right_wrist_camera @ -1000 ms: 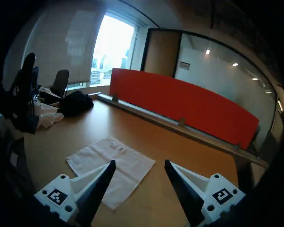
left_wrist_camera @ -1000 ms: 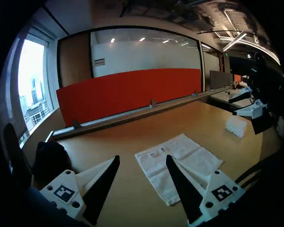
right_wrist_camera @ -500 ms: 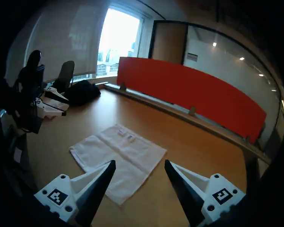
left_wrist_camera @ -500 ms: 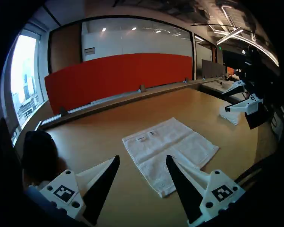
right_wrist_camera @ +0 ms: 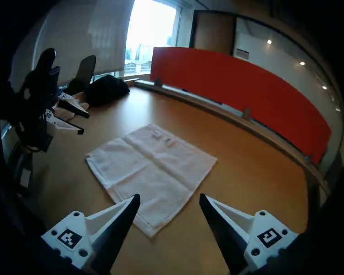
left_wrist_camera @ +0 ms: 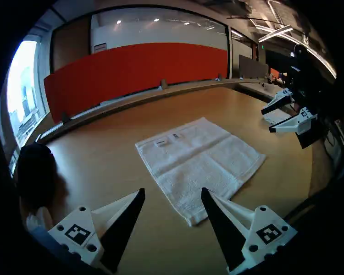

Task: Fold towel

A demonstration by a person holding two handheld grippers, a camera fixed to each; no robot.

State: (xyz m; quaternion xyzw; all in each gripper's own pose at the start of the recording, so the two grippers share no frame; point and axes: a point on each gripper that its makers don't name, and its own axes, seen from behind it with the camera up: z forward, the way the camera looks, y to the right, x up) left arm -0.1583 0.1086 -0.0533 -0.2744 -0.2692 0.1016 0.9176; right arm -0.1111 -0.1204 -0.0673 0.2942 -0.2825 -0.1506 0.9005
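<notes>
The right tool point(right_wrist_camera: 169, 197), fingers spread, hangs above the flat white towel point(right_wrist_camera: 151, 167) on the table point(right_wrist_camera: 250, 178).

The towel point(left_wrist_camera: 199, 156) is made of white terry cloth, with a rough, matt pile and a flatter hem along its edge. The bench point(left_wrist_camera: 103, 151) is surfaced in a smooth, wood-toned finish on which a soft satin sheen is carried. The left tongs point(left_wrist_camera: 172, 189) and the right tongs point(right_wrist_camera: 169, 195) are formed of matt white plastic, with smooth black inner faces. The red divider panel point(left_wrist_camera: 135, 68) is finished matt; the glass partition point(left_wrist_camera: 172, 32) behind it is glossy. The black bag point(right_wrist_camera: 105, 89) is made of soft, dull cloth.
</notes>
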